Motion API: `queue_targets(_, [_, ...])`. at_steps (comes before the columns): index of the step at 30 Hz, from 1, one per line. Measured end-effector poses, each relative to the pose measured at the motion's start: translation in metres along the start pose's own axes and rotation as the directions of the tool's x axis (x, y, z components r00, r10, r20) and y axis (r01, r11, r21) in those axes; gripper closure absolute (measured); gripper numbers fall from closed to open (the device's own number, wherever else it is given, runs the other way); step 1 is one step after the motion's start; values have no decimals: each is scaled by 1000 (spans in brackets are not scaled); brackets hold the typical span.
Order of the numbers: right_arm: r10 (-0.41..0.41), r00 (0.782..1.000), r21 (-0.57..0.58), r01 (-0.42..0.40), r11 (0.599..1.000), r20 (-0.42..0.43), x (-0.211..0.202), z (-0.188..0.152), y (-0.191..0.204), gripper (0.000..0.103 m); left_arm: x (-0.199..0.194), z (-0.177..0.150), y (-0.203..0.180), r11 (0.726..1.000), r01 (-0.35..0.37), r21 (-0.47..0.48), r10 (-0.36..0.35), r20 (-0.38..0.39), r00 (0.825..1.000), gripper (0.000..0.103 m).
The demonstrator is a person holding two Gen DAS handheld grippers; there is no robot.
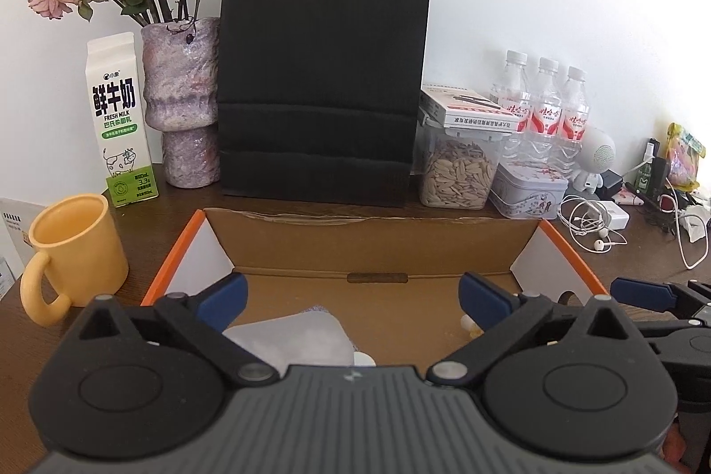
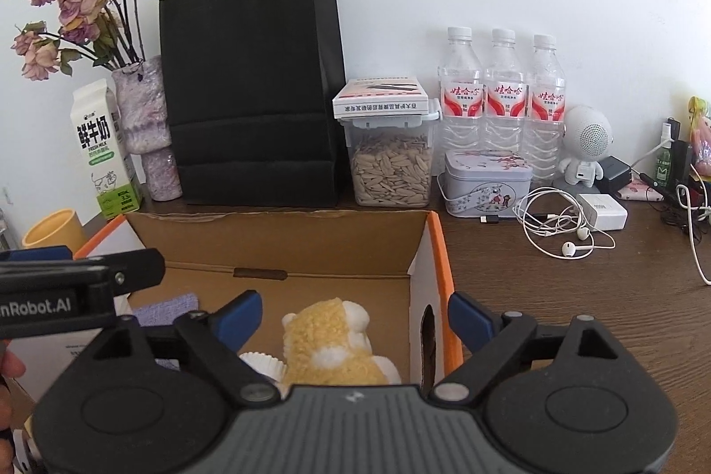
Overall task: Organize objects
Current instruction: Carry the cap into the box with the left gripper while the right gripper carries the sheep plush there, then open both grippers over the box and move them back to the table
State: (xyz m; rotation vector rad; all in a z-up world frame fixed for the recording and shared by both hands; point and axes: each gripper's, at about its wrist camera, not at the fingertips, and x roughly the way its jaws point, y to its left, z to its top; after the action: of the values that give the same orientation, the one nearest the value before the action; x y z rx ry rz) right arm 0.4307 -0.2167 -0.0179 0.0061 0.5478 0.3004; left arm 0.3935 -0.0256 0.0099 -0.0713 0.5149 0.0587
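An open cardboard box [image 1: 369,243] with orange edges sits on the dark wooden table, also in the right wrist view [image 2: 284,238]. Inside lie a yellow and white plush toy [image 2: 331,340], a white paper cupcake liner [image 2: 264,363], a purple cloth [image 2: 166,307] and a white packet [image 1: 293,340]. My left gripper [image 1: 353,298] is open and empty above the box's near part. My right gripper [image 2: 355,318] is open and empty over the box's right wall, above the plush toy. The left gripper shows at the left of the right wrist view [image 2: 80,287].
A yellow mug [image 1: 73,247], milk carton [image 1: 117,118], vase of dried roses [image 1: 184,96] and black paper bag [image 1: 320,74] stand behind the box. A seed jar [image 2: 391,163], tin [image 2: 486,181], three water bottles [image 2: 502,101], white speaker [image 2: 584,141], earphones [image 2: 564,234] and charger [image 2: 602,209] are at right.
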Motion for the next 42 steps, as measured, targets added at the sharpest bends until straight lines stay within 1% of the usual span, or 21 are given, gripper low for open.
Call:
queue_targets(6, [7,1000,-10,-7,1000,18,-6,1,4,11,-7,0,0,1000,5,-6,-5,13,1000,0])
queue_targets(8, [9,999,-15,-8,1000,32,-11,0,6,8,-11,-1,0,1000,6,-7,-5,21,1000,0])
queue_targets(12, [8,999,-36,-6,999,49,-20,-5,13,7,-20,-3,2,1000,-1,-15,2,27,1000,0])
queue_targets(20, [9,997,-51,-5,999,75,-45,-16,21,2,-43,-13,6,999,-13,-29,14,28,1000,0])
queue_targets(24, [10,997,-60,-5,998,79,-59,-24,26,1,-59,-21,6,1000,-10,-28,11,35,999,0])
queue_targets(28, [9,997,-56,-4,998,78,-74,-40,31,0,-76,-34,5,999,-13,-41,15,43,999,0])
queue_targets(32, [15,998,-56,-12,998,56,-87,-58,37,0,-92,-47,5,999,-6,-53,7,25,1000,0])
queue_targets(39, [7,998,-59,-3,998,54,-122,-86,44,0,-118,-71,11,999,-26,-48,26,-7,1000,0])
queue_targets(42, [7,999,-59,-4,998,39,-134,-100,45,0,-128,-82,15,998,-39,-40,38,-26,999,0])
